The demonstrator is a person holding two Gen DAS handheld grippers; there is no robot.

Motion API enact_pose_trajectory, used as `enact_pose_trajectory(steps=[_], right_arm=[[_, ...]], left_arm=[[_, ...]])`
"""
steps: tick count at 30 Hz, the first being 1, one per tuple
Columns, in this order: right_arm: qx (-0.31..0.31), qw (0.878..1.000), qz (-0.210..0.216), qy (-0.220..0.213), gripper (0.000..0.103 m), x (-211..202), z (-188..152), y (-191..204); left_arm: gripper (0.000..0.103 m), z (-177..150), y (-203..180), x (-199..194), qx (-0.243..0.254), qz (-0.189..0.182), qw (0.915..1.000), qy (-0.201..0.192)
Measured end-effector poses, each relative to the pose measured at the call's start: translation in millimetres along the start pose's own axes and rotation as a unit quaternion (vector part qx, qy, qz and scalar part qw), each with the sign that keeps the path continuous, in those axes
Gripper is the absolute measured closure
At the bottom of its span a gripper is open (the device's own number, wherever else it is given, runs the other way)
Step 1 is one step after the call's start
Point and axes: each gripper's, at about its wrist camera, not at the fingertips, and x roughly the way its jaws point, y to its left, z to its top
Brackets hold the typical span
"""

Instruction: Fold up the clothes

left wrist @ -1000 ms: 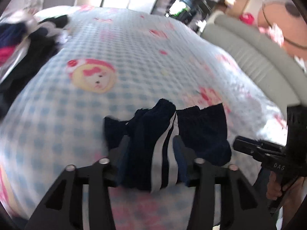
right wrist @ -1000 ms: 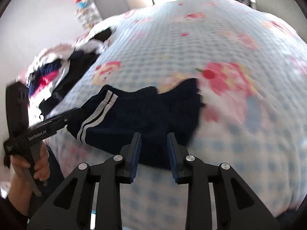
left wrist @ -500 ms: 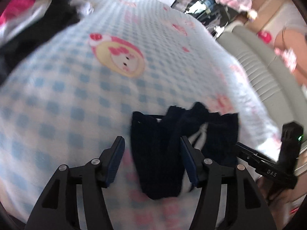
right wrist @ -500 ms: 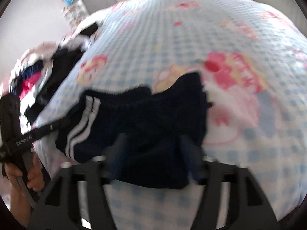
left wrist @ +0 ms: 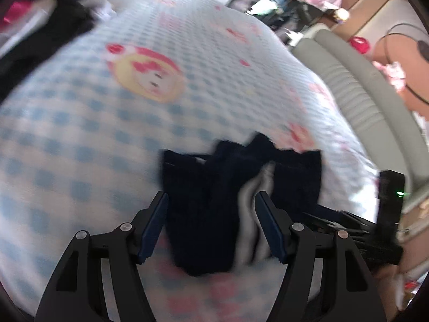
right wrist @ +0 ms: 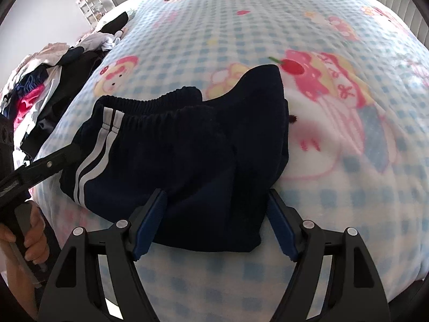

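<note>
Navy striped shorts (right wrist: 187,155) folded on checked cartoon blanket (right wrist: 335,174); my left gripper (left wrist: 211,206) and right gripper (right wrist: 217,204) both spread wide, holding nothing.

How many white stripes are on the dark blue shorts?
2. Both white stripes run side by side down the left edge of the navy shorts, from the waistband toward the hem. Others may be hidden in the folds.

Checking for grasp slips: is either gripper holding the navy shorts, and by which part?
Nothing is held. The left gripper and right gripper are both open, straddling the folded navy white-striped shorts on the checked blanket.
</note>
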Motion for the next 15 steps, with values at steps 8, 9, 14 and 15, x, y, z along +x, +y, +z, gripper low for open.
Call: enact_pose_trajectory(steps=[8,9,14,15], right_arm=[[-0.006,1.0,-0.01,0.005,0.025,7.3,0.5,-0.7],[-0.004,1.0,-0.015,0.001,0.025,6.0,0.9,-1.4],[0.006,0.999,-0.014,-0.05,0.026,-24.9,-1.9,2.5],[0.0,0.998,-0.003,-0.056,0.026,-30.7,-3.6,5.9]], left_arm=[[0.033,-1.3,-8.8,8.6,0.04,0.116,0.9924,-0.009],[0.033,-0.3,-7.9,2.4,0.037,0.127,0.991,-0.022],[0.035,-10.2,-11.4,-25.0,0.006,0.081,0.9951,-0.056],[0.035,-15.8,-15.8,-26.2,0.006,0.067,0.9962,-0.055]])
